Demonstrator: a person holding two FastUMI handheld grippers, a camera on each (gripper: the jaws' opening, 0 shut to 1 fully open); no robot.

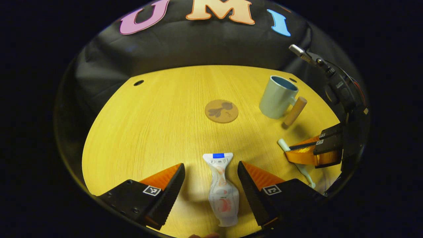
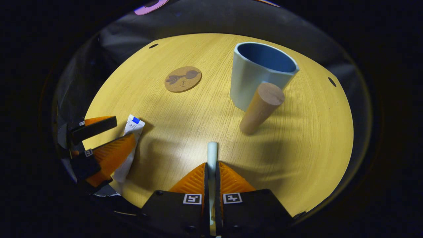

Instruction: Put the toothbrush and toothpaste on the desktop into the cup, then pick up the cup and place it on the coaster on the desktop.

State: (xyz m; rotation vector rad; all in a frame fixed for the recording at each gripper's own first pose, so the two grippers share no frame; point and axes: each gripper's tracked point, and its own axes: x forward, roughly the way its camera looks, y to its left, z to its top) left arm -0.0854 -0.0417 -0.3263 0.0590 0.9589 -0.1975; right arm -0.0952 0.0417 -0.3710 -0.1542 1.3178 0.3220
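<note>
toothpaste (image 1: 222, 189) lies between the spread left gripper (image 1: 211, 172) fingers; right gripper (image 2: 211, 168) clamps the toothbrush (image 2: 211, 155).

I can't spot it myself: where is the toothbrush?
The toothbrush is pinched in the right gripper, low over the table, short of the cup.

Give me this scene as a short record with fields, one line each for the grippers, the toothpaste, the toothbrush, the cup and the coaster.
left gripper: open, fingers either side of toothpaste
right gripper: shut on toothbrush
toothpaste: flat on desktop
toothbrush: clamped, tip pointing toward cup
cup: upright, empty, wooden handle facing right gripper
coaster: bare, apart from cup
</note>
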